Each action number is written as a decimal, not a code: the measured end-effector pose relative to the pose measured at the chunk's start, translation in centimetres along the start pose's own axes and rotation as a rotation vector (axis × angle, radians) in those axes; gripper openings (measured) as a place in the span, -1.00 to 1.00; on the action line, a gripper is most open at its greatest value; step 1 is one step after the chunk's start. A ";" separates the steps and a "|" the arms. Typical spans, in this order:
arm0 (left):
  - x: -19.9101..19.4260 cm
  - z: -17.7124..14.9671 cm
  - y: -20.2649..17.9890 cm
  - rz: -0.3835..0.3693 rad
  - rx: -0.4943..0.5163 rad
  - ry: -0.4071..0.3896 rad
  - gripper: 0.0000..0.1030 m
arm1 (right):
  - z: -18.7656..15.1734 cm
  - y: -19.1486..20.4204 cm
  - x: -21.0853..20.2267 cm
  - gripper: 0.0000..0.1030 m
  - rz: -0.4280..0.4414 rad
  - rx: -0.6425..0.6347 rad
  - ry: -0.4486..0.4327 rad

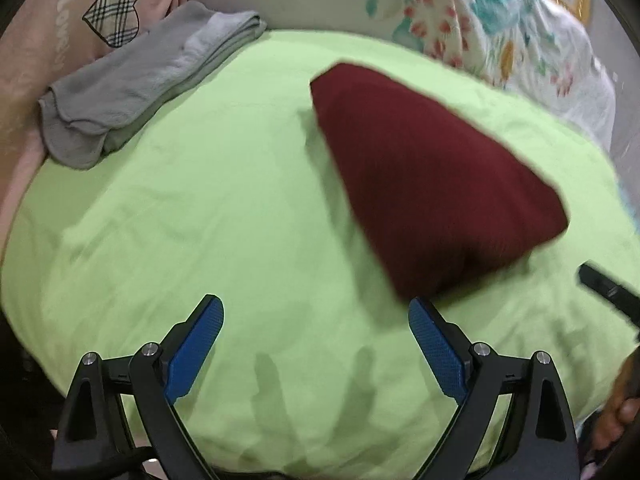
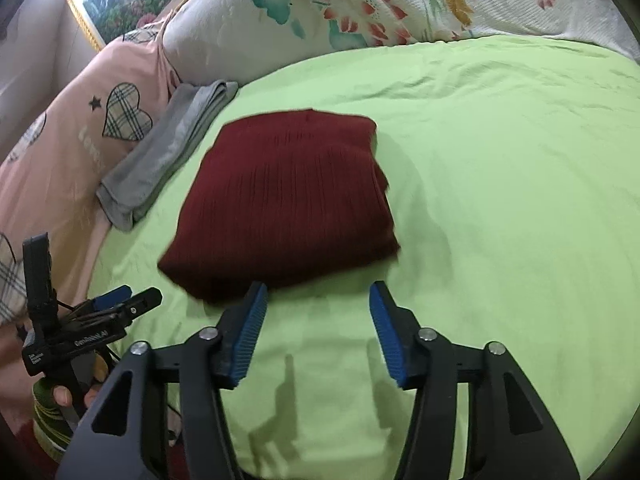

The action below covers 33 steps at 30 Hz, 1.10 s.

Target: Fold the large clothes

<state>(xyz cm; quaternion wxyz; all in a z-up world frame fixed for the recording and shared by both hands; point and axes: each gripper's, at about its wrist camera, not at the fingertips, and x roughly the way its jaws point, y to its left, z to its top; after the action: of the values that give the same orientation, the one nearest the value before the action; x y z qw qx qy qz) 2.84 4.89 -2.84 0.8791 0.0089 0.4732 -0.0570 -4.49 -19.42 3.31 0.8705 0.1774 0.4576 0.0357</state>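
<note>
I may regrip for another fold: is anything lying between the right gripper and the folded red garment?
Nothing visible. The right gripper sits at the near edge of the red garment, jaws open and empty, with only bare green sheet between them. The folded grey garment lies off to the left, beyond the red one.

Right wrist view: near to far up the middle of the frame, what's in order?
Right tongs, open with nothing between them → folded maroon garment on the green sheet → floral quilt at the far edge.
</note>
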 end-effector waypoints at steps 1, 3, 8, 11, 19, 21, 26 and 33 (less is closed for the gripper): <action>0.4 -1.0 -0.3 0.030 0.016 0.037 0.85 | -0.5 0.0 -0.2 0.21 -0.006 -0.003 0.001; 1.3 -2.2 -0.7 0.065 0.047 0.112 0.85 | -1.6 -0.1 -0.5 0.30 -0.018 -0.010 0.009; 0.5 -4.5 -2.0 0.094 0.127 0.125 0.85 | -2.9 -0.3 -0.9 0.39 -0.038 -0.017 0.031; -0.8 -4.7 -2.2 0.078 0.136 0.102 0.85 | -2.9 -0.4 -1.4 0.48 -0.057 -0.028 0.024; -7.4 -1.9 -1.1 0.133 0.123 -0.088 0.85 | -2.1 1.0 -4.4 0.51 -0.059 -0.100 0.006; -8.9 -0.8 -0.8 0.117 0.127 -0.088 0.85 | -1.5 1.5 -5.3 0.52 -0.063 -0.119 0.007; -10.7 0.7 -0.1 0.061 0.156 -0.070 0.95 | -0.6 3.0 -6.9 0.64 -0.047 -0.189 0.007; -7.4 -0.4 -0.3 0.122 0.156 -0.029 0.95 | -2.0 3.4 -3.8 0.65 -0.038 -0.186 0.063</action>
<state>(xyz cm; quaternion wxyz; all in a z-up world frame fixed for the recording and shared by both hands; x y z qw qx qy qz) -1.58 5.31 3.07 0.8843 0.1052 0.4531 -0.0403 -7.96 -16.60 6.44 0.8689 0.0857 0.4828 0.0674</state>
